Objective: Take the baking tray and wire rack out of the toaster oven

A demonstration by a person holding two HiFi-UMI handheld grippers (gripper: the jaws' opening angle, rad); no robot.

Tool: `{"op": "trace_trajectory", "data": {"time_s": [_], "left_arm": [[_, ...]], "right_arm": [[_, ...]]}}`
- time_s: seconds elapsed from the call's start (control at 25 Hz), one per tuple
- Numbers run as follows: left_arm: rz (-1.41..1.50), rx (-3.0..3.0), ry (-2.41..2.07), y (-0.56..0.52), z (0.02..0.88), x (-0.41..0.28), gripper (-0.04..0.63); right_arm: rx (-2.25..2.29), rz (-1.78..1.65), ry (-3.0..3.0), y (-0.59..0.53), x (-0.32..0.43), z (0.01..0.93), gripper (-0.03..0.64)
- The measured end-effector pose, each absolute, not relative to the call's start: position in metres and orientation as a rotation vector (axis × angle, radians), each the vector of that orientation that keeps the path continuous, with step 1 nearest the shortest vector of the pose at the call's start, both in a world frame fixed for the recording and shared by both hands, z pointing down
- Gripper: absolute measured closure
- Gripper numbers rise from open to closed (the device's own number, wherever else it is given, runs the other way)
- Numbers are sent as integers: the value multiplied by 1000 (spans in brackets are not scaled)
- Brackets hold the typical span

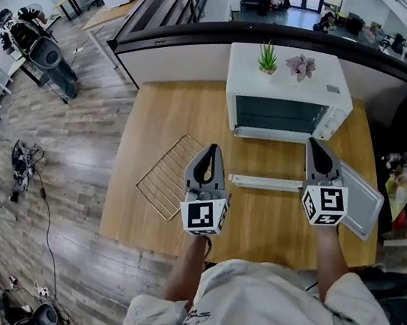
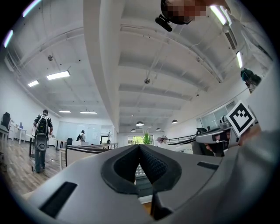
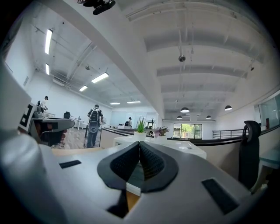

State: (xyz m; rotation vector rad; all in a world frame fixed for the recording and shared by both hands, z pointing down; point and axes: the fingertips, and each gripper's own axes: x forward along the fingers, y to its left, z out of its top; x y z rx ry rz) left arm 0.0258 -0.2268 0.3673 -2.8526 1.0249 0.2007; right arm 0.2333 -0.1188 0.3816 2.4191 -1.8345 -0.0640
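The white toaster oven (image 1: 282, 82) stands at the back of the wooden table (image 1: 145, 129), its glass door folded down, the white door handle (image 1: 265, 182) toward me. A wire rack (image 1: 169, 177) lies flat on the table to the oven's left. At the table's right edge rests the grey baking tray (image 1: 362, 201). My left gripper (image 1: 208, 156) hovers just right of the rack, shut and empty. My right gripper (image 1: 315, 144) is shut and empty too, beside the tray's left edge, by the handle's right end. Both point at the oven (image 3: 186, 148).
Two small potted plants (image 1: 267, 57) (image 1: 301, 68) sit on top of the oven. A dark curved railing (image 1: 170, 40) runs behind the table. A black chair (image 3: 249, 148) stands to the right. People walk far off on the wooden floor (image 2: 41, 135).
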Motion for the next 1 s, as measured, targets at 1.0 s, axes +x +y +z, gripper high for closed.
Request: {"op": "trace_trajectory", "data": {"time_s": [1.0], "left_arm": [[154, -2913, 1029, -232, 385, 39, 580]], "right_arm": [[2425, 3, -1787, -116, 243, 396, 594]]}}
